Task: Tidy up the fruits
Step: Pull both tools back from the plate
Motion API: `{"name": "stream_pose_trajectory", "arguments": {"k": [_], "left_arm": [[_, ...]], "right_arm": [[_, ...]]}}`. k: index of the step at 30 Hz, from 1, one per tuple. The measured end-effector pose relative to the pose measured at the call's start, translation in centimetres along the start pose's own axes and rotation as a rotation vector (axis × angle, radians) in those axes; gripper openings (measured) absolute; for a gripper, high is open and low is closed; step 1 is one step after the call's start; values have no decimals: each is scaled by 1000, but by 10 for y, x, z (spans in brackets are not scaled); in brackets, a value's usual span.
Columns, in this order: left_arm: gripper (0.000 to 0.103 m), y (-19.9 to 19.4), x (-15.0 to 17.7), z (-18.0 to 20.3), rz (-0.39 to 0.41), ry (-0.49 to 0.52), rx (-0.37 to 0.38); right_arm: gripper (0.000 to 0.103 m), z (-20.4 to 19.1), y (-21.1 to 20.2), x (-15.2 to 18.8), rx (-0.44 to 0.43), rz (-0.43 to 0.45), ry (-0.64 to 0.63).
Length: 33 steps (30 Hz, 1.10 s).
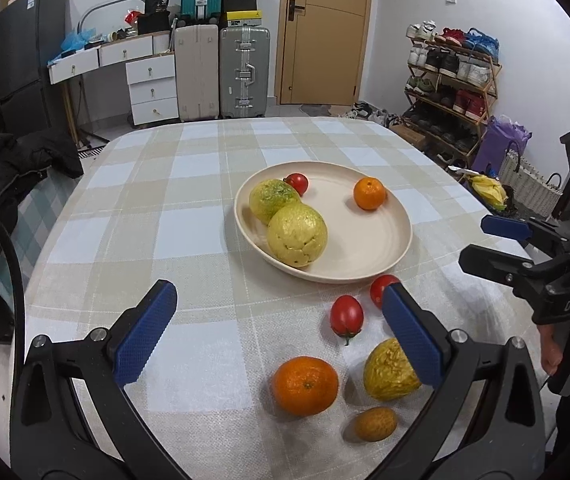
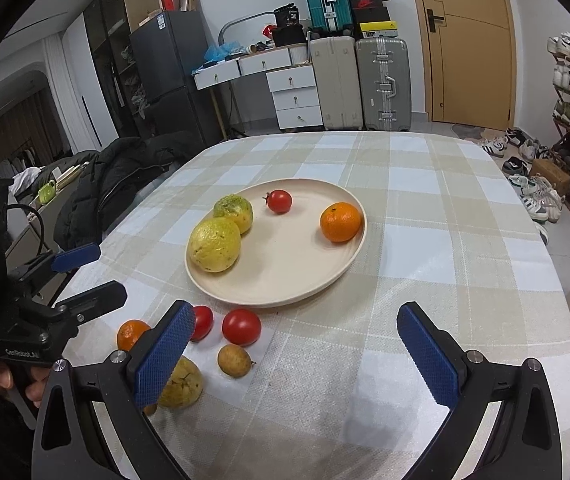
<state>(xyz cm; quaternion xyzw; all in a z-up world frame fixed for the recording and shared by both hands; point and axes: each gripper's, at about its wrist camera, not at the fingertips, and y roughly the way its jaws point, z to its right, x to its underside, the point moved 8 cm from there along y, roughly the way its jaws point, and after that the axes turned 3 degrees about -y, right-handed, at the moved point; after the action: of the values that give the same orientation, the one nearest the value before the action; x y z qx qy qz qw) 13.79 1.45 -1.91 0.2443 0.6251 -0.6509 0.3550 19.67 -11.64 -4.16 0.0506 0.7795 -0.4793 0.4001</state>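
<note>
Left tongs point(image 1: 279, 332): jaws spread wide, nothing between the pads. They hang over bare cloth at bottom centre of the left view. The right-hand pad point(image 1: 413, 336) partly hides two fruits, but that is overlap only; no contact visible.

Right tongs point(image 2: 299, 354): also wide open and empty, low centre of the right view. Each tool shows at the edge of the other's view, with fingers of the person's hand point(image 2: 1, 380) wrapped round the grip.

Loose fruit sits close to the tongs, on the checked tablecloth point(image 1: 189, 236):
- big orange point(image 1: 305, 386), bottom centre of the left view
- wrinkled yellow fruit point(image 1: 389, 370), just to its right
- small brown fruit point(image 1: 376, 424), below that
- two tomatoes point(image 1: 347, 315) and point(image 1: 381, 286), nearer the plate

All five are bunched together in front of the plate, so short reaches should cover them.

Plate point(image 1: 399, 248), mid-frame and beyond the loose group, holds four:
- two yellow-green fruits point(image 1: 297, 234) and point(image 1: 273, 198), touching each other at the left side
- a tomato point(image 1: 297, 183) just behind them
- a small orange point(image 1: 369, 193), alone at the right rim

The plate's middle and front are free, which is likely the room kept for the rest.

My read: roughly halfway. Open jaws fit a moment between picks.
</note>
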Motion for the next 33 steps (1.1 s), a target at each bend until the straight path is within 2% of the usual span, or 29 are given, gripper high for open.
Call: {"name": "stream_pose_trajectory", "arguments": {"k": [17, 33], "left_arm": [[102, 23, 7, -11, -61, -8, -7], [102, 38, 18, -8, -129, 33, -12]], "right_arm": [[103, -16, 41, 35, 48, -157, -76], [103, -12, 52, 44, 50, -195, -84]]}}
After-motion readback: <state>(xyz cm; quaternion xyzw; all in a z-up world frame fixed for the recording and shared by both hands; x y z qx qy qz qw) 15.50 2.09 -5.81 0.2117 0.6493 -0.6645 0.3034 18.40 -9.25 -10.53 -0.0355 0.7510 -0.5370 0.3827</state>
